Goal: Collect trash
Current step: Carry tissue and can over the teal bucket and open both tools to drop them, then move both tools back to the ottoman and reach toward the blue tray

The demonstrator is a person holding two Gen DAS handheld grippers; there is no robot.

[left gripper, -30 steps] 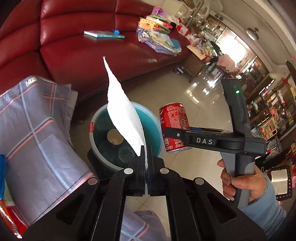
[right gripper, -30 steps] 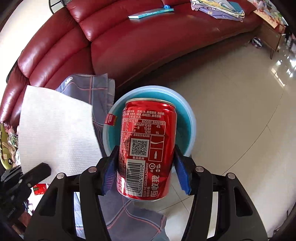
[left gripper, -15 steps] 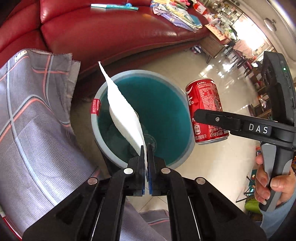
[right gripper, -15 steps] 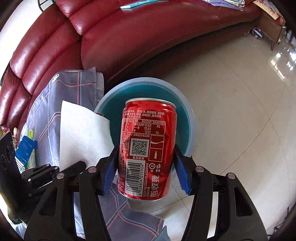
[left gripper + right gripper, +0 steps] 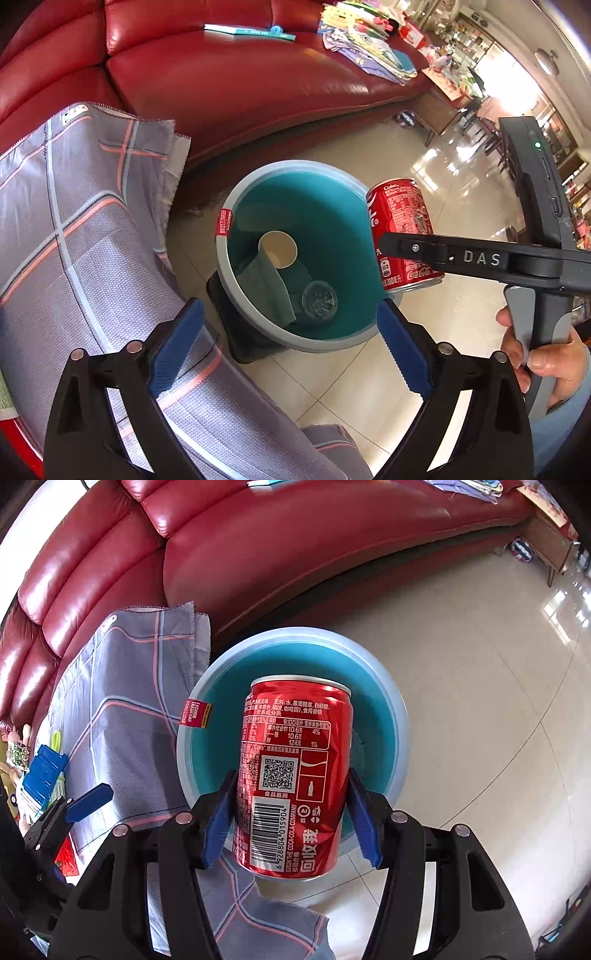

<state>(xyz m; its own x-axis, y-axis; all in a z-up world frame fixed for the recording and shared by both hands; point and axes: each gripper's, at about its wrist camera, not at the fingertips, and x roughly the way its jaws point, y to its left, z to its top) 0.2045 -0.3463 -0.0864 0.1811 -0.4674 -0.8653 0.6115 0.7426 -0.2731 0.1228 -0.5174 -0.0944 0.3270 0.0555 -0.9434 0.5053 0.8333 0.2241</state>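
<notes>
Now | left gripper (image 5: 291, 347) jaws just sprung wide, nothing between – paper towel (image 5: 271, 284) gone from them, lying in teal trash bin (image 5: 221, 258): one item binned | right gripper (image 5: 291, 819) clamps Coca-Cola can (image 5: 291, 775) over bin – pending | gripper arm reads "DAS"

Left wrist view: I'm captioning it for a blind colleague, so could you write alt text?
Open left gripper, nothing between its blue pads, points down into a round teal plastic bin holding a paper cup, a clear cup and a crumpled sheet. Beside the bin's rim, the right gripper clamps a red cola can.
</notes>
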